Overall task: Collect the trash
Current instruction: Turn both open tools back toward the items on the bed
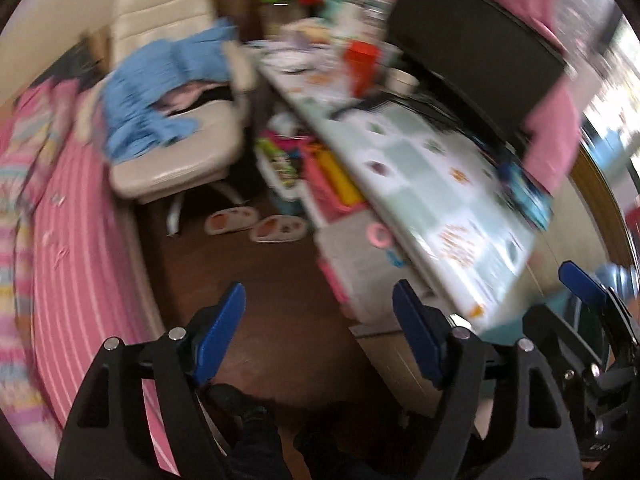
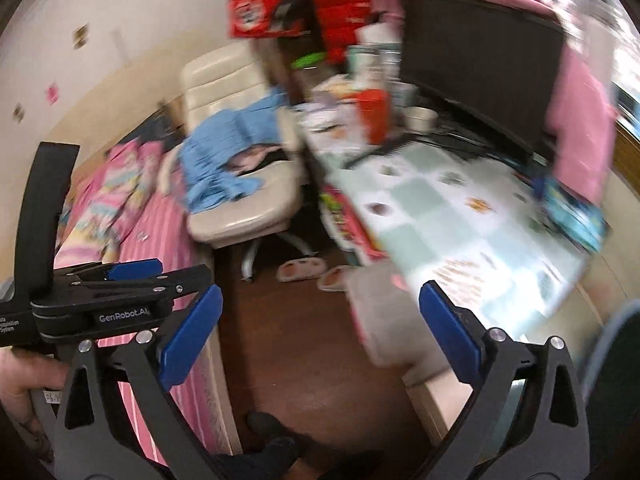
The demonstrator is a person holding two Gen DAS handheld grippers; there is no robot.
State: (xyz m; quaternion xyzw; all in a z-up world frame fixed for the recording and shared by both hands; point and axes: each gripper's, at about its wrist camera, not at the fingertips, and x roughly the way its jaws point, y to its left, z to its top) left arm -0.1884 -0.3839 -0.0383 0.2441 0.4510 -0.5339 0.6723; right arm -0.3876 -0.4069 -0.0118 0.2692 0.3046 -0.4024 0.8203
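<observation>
no single piece of trash can be picked out through the blur; the clutter (image 1: 320, 52) at the far end of the worktop (image 1: 432, 184) is the nearest candidate, beside a red box (image 2: 374, 114) and a bowl (image 2: 420, 118). a dark monitor (image 1: 476, 48) stands behind them. the left hand-held gripper (image 1: 320, 332) hangs above the brown floor (image 1: 260, 280), jaws wide apart, holding nothing. the right hand-held gripper (image 2: 320, 328) is spread wide too, also empty. a cream chair (image 2: 240, 200) with blue cloth (image 2: 224, 152) sits left of the worktop, slippers (image 1: 256, 224) under it, a pink bed (image 1: 72, 240) further left.
</observation>
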